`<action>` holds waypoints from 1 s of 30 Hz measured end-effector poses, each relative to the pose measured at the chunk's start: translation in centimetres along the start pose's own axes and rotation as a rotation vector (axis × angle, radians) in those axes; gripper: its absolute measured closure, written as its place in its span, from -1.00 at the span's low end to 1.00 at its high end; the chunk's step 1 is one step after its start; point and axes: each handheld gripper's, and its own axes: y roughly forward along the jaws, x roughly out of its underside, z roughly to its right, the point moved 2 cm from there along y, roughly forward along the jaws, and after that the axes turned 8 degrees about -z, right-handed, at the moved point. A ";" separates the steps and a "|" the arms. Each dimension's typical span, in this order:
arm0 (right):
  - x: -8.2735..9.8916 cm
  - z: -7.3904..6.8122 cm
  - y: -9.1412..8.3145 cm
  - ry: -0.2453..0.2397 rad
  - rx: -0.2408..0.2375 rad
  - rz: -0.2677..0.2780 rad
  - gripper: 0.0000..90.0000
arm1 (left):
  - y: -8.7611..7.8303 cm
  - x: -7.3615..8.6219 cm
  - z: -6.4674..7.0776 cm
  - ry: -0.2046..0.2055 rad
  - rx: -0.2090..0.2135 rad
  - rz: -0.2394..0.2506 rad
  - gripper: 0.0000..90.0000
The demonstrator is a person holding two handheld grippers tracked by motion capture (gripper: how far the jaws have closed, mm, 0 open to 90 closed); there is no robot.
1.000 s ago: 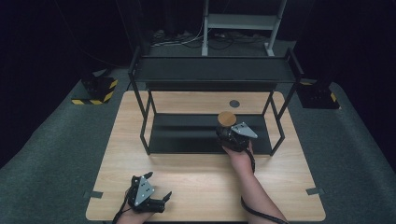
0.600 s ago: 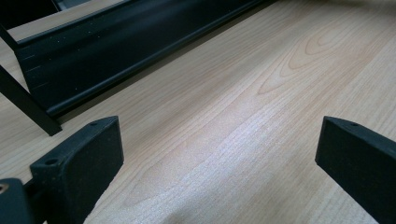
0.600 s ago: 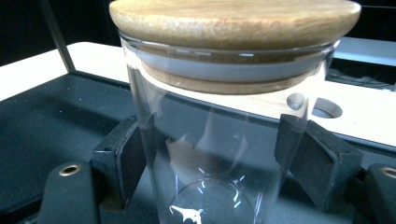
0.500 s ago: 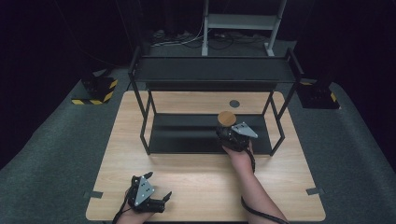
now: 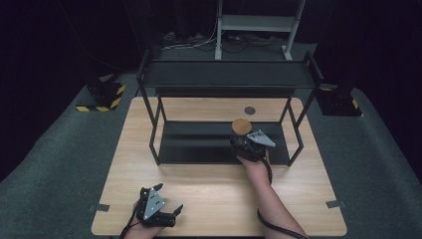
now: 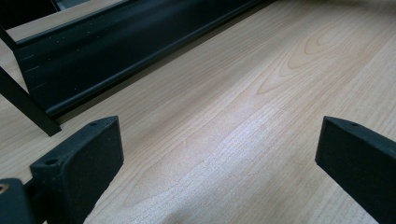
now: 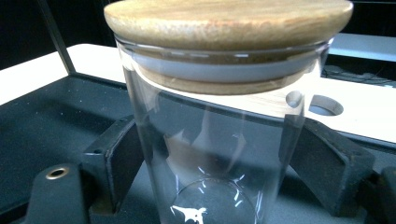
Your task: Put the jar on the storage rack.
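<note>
In the high view the person's right forearm runs up from the bottom edge at about 5 o'clock, and the hand holds the right gripper (image 5: pixel 247 143) over the front edge of the black rack's (image 5: pixel 226 74) lower shelf (image 5: pixel 199 142), pointing toward 12 o'clock.

The glass jar (image 7: pixel 219 154) stands upright on that shelf between the jaws, just right of the worktop's (image 5: pixel 214 194) middle, with its round wooden lid (image 7: pixel 229 23) seated on top. In the right gripper view the two black jaws flank the clear wall at 9 and 3 o'clock. They have just been opening; the left one sits at the glass, the right one looks a little clear of it, and whether either pad presses cannot be told for sure. The grip looks loosened, with the jar resting on the shelf.

The left gripper (image 5: pixel 158 209) lies low at the worktop's near edge, around 7 o'clock from the jar and well apart from it, the hand behind it at the bottom of the frame. In the left gripper view its jaws stand wide apart over bare wood with nothing between them, and the rack's front rail crosses at 11 o'clock.
</note>
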 end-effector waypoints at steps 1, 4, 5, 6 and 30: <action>0.0 0.0 0.0 0.000 0.000 0.000 -0.60 | 0.0 0.0 0.0 0.000 0.000 0.000 -0.97; 0.0 -0.1 0.0 0.001 -0.002 -0.002 -0.63 | 0.0 0.0 0.0 0.002 0.000 -0.001 -0.97; 0.0 -0.1 0.0 0.001 -0.002 -0.002 -0.64 | 0.0 0.0 0.0 0.003 0.000 -0.001 -0.97; 0.0 -0.1 0.0 0.004 -0.002 -0.002 -0.65 | 0.0 0.0 0.0 0.002 0.001 -0.001 -0.97; -0.2 0.0 -0.7 0.018 -0.016 0.002 -0.82 | 0.0 0.0 0.1 0.003 0.001 -0.004 -0.97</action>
